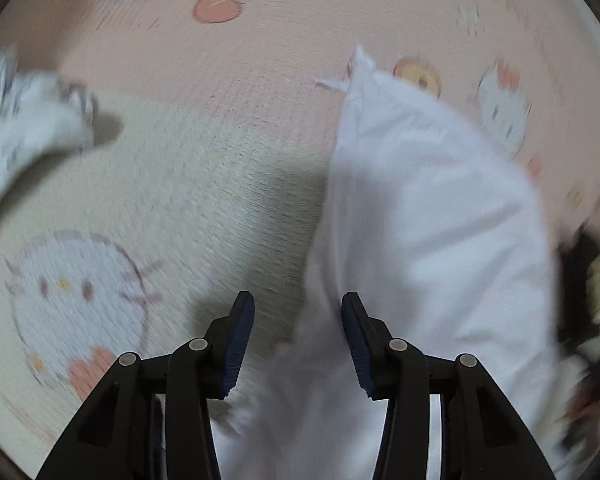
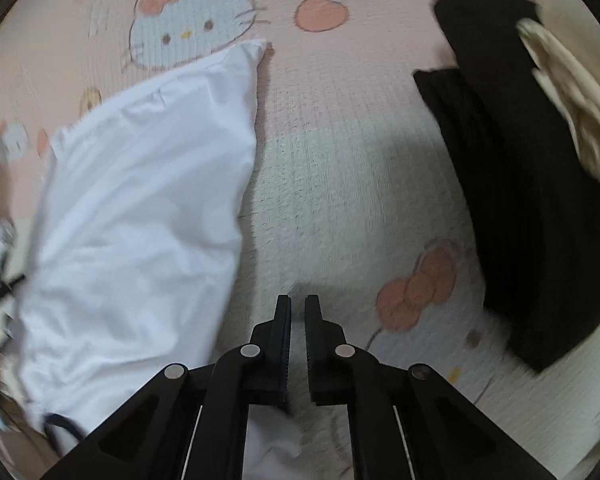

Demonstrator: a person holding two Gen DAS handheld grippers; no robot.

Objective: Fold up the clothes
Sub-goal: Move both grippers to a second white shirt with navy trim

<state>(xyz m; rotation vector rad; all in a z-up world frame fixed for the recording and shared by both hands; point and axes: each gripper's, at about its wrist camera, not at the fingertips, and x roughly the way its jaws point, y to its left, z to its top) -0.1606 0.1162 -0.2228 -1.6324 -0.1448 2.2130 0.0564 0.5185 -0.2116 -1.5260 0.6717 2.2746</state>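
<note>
A pink and cream cartoon-cat play mat fills both views and carries everything else. On it lies the white garment, a long, partly folded piece of cloth tapering to a corner at its far end; the left wrist view has it right of centre and running down between and under the fingers, while the right wrist view has it along the left side.

Only the right wrist view shows the black folded clothes stacked at the right, well apart from the white garment, with a cream cloth resting on their far edge. Only the left wrist view shows the grey-and-white patterned garment crumpled at the far left, blurred.

The left gripper has its fingers spread wide over the near end of the white garment, gripping nothing. The right gripper has its fingers nearly together with a thin gap, empty, above bare mat just beside the garment's edge.
</note>
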